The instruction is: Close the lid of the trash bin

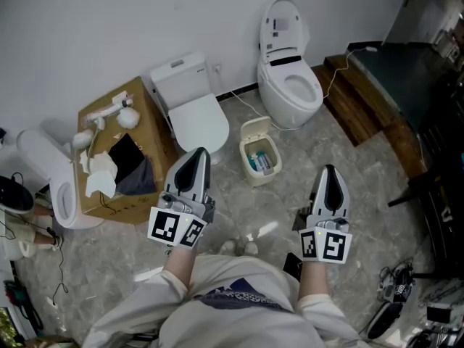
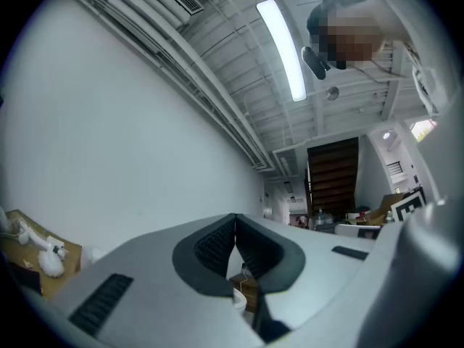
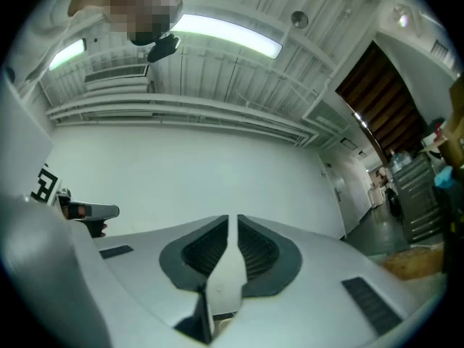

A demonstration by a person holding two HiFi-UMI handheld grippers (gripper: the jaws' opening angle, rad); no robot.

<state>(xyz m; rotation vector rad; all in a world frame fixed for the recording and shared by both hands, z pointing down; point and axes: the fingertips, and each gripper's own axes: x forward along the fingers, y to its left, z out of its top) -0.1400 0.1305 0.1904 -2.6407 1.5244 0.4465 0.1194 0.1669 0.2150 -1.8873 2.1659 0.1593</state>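
The trash bin (image 1: 261, 162) is small and cream-coloured and stands on the grey stone floor between two toilets. Its lid (image 1: 254, 129) is tipped up at the back, and a few items lie inside. My left gripper (image 1: 199, 154) hangs in the air to the left of the bin, shut and empty. To the bin's right and nearer me is my right gripper (image 1: 330, 170), also shut with nothing in it. Neither touches the bin. Both gripper views point up at wall and ceiling: the left gripper (image 2: 235, 222) and the right gripper (image 3: 233, 223) show their pads together, and the bin is out of sight.
A white toilet (image 1: 290, 85) with its seat up stands behind the bin, and another with a closed lid (image 1: 194, 118) is at its left. A cardboard box (image 1: 109, 194) with cloths and a third toilet (image 1: 58, 194) lie far left. A dark wooden platform (image 1: 362, 104) lies at the right, shoes (image 1: 391, 288) at the lower right.
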